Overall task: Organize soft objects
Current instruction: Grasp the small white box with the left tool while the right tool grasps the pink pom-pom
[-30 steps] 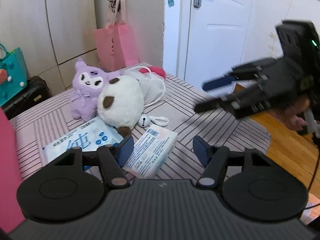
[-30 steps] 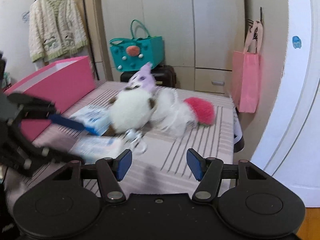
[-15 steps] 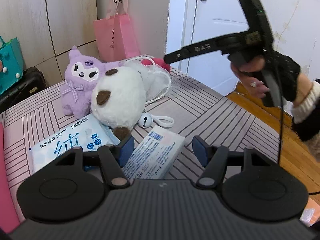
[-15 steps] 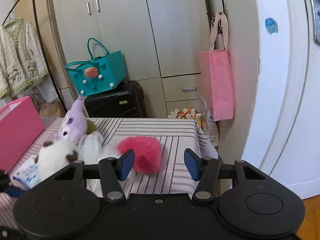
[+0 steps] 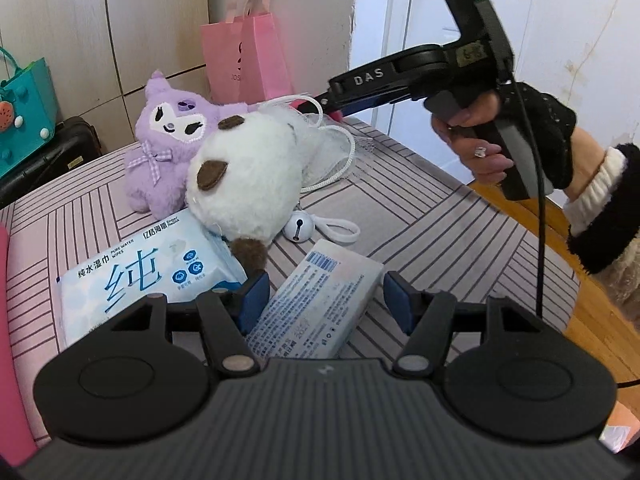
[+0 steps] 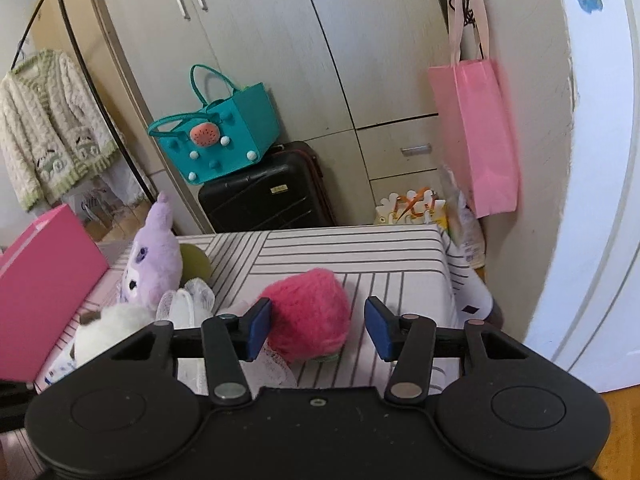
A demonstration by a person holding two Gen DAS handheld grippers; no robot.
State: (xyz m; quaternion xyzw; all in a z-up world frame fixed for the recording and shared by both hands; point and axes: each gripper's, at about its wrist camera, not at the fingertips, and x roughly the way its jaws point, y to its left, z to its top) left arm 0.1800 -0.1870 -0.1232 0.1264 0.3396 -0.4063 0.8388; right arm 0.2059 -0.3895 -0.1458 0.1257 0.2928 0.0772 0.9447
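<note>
Left gripper [image 5: 324, 300] held partly open, nothing gripped, small tissue pack [image 5: 320, 300] framed between pads. Right gripper [image 6: 318, 322] likewise parted and empty, pink fluffy ball [image 6: 308, 316] seen between pads on striped tablecloth [image 6: 360, 256]. Beyond: wet-wipes pack [image 5: 148, 276], white plush dog [image 5: 244, 184], purple plush [image 5: 168, 140]. Teal bag [image 6: 220, 140] seen on black suitcase [image 6: 260, 192].

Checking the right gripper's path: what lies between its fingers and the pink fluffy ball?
Nothing: in the right wrist view the pink ball sits just ahead of the open fingers, with only striped cloth around.
</note>
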